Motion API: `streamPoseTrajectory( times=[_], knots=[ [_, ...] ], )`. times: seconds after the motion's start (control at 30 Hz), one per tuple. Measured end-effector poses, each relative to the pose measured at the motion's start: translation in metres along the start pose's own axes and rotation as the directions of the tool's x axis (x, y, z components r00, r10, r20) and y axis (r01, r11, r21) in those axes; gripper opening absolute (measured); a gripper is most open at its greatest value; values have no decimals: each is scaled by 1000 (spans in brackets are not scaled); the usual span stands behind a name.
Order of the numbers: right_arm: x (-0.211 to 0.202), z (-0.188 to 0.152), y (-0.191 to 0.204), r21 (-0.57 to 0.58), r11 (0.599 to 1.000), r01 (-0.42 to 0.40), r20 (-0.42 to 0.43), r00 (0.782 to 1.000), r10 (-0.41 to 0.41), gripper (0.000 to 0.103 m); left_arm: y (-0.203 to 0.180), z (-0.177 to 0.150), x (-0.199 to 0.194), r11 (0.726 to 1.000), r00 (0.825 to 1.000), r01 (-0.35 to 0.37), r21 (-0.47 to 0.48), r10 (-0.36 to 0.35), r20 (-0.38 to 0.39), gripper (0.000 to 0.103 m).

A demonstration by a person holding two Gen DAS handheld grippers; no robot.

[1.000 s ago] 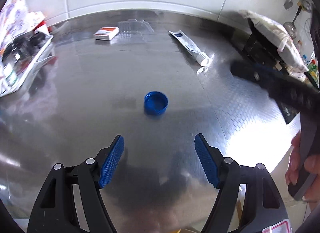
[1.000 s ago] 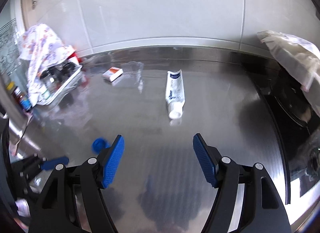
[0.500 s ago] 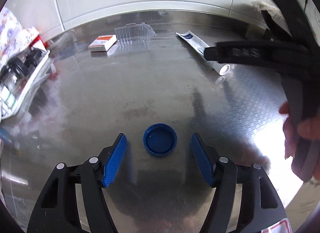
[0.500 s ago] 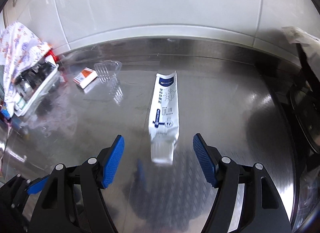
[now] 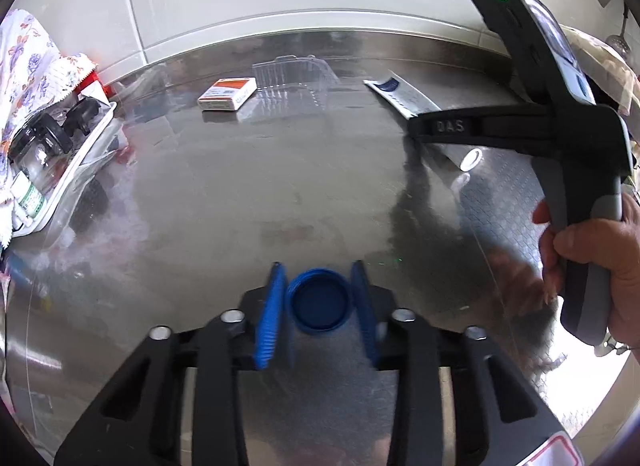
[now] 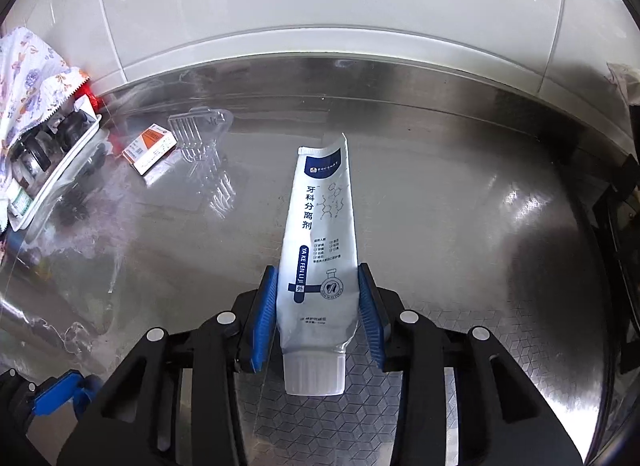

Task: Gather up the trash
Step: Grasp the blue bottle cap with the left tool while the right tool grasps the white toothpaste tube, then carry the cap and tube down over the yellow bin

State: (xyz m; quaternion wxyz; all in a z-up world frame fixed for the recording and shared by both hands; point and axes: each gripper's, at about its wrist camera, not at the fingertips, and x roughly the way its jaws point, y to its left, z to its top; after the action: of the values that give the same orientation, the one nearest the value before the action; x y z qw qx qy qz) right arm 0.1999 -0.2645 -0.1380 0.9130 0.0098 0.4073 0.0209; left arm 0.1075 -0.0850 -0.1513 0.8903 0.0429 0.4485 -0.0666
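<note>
The left claw (image 5: pixel 318 300) had its blue pads pressed against both sides of the blue bottle cap (image 5: pixel 319 299), which sat open side up on the steel desk (image 5: pixel 240 193). The right claw (image 6: pixel 318 316) was clamped on the lower body of the white tube (image 6: pixel 318 250), which lay on the desk with its cap end toward the camera. Farther back lay a small orange-and-white box (image 5: pixel 227 94) beside a clear plastic tray (image 5: pixel 294 75).

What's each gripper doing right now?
Left gripper: closed on the blue bottle cap.
Right gripper: closed around the white tube.
</note>
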Motion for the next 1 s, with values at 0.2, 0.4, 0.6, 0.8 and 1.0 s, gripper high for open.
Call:
streamPoseTrajectory(
  times=[0.2, 0.4, 0.6, 0.8, 1.0],
  knots=[
    [-8, -3, 1, 23, 1000, -13, 9, 1000, 13, 40, 5, 0, 0, 1000, 1000, 31, -6, -31, -1, 31],
    [-24, -6, 4, 27, 999, -17, 30, 999, 16, 40, 14, 2, -2, 998, 999, 43, -37, -43, -4, 31],
    [-43, -13, 7, 37, 999, -17, 50, 999, 15, 40, 18, 3, -16, 998, 998, 52, -28, -52, 22, 31],
    [-62, -27, 15, 50, 999, -10, 57, 998, 7, 40, 22, -2, -36, 998, 997, 63, -11, -62, 51, 31],
    [-88, -48, 26, 60, 998, -2, 71, 997, -3, 41, 27, -16, -58, 997, 995, 76, 9, -76, 65, 31]
  ],
)
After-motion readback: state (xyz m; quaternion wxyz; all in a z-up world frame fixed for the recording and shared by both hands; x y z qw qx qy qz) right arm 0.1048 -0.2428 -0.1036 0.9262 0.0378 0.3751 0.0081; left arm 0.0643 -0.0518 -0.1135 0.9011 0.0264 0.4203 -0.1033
